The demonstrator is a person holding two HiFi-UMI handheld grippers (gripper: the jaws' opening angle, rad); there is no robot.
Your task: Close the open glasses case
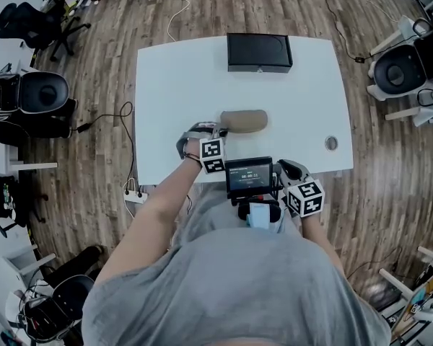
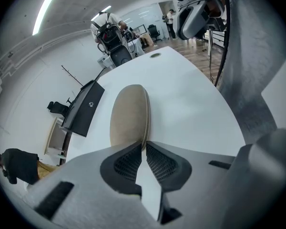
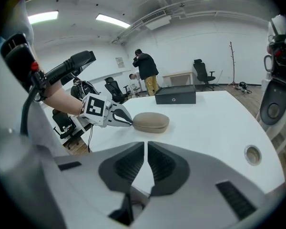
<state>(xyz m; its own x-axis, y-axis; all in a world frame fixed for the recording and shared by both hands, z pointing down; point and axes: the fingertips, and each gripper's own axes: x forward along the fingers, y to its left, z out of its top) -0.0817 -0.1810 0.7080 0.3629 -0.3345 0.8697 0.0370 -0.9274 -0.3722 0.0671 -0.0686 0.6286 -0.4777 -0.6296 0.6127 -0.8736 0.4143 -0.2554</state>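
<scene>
Tan glasses case (image 1: 243, 121) was found mid white table (image 1: 173, 99), lid apparently down. Left gripper (image 2: 144, 146) was clenched empty at its end. Right gripper (image 3: 146, 148) was likewise clenched, held back. Seam is best pressed gently and checked.

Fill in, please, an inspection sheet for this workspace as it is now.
Surface: white table, mostly bare.
Job's things: glasses case, tan, lid looks shut.
Clutter: black box at the far edge; round grommet.
Grippers: left gripper shut, tips at the case's end; right gripper shut, empty.
Cables: white cable and power strip on the floor.
Surroundings: wooden floor, office chairs.
</scene>
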